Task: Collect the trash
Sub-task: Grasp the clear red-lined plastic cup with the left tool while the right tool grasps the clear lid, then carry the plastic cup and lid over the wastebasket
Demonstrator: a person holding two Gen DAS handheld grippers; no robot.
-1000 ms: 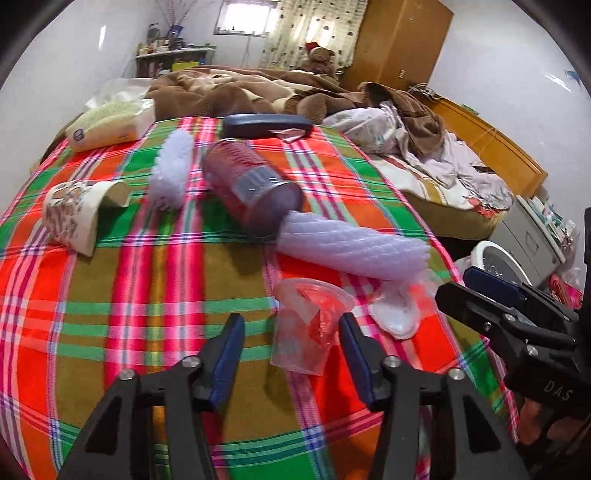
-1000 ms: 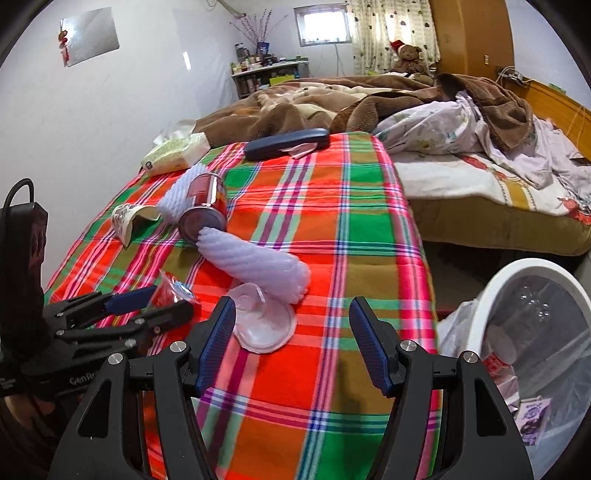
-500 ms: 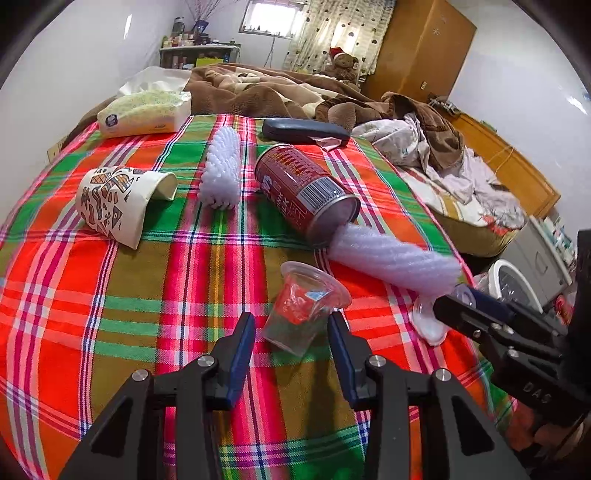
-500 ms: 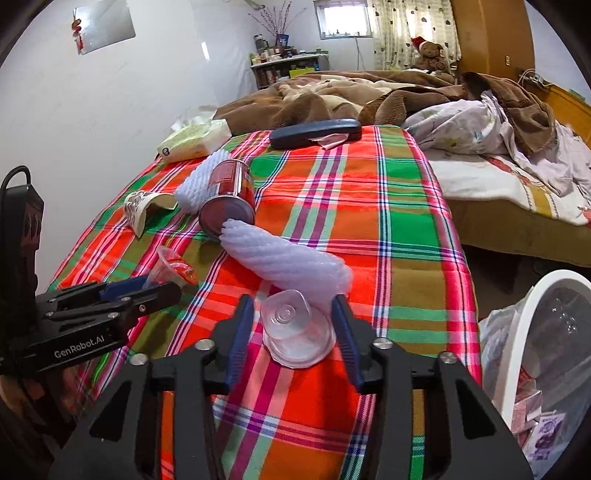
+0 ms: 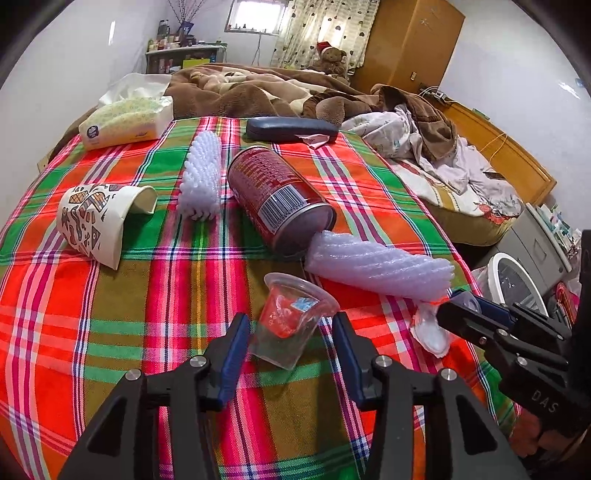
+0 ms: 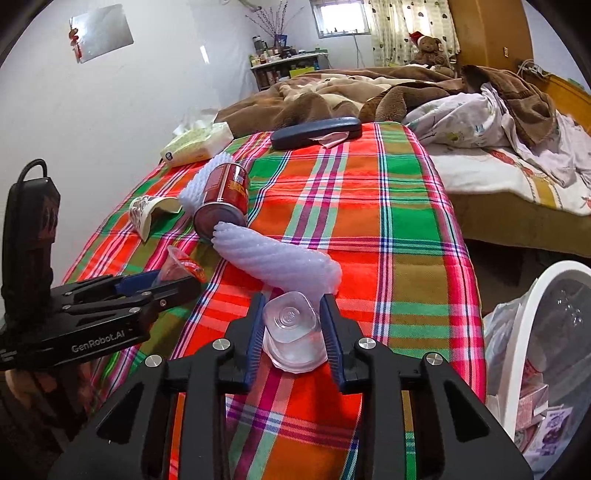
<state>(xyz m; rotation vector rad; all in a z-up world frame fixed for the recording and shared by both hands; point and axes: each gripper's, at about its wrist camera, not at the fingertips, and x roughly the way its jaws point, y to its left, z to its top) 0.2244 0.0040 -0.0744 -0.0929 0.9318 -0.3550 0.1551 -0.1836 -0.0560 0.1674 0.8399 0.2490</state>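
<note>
The room is lit evenly and fairly brightly by daylight from a window (image 5: 256, 16) at the far end, which is blown out to near white in both views. Soft, short shadows are cast beneath the can (image 5: 280, 199) and the paper cup (image 5: 98, 218). Strong fisheye bending is seen, with black vignetting at the corners. The plaid cloth (image 6: 369, 206) is rendered sharply; far furniture is slightly soft.

Left gripper (image 5: 288, 343) at bottom centre, jaws just reopened a little, straddling a tipped clear cup (image 5: 291, 317); contact unclear. Red can (image 5: 277, 195) mid-frame, foam sleeve (image 5: 380, 266) touching its base. Right gripper (image 5: 458, 314) at lower right.
</note>
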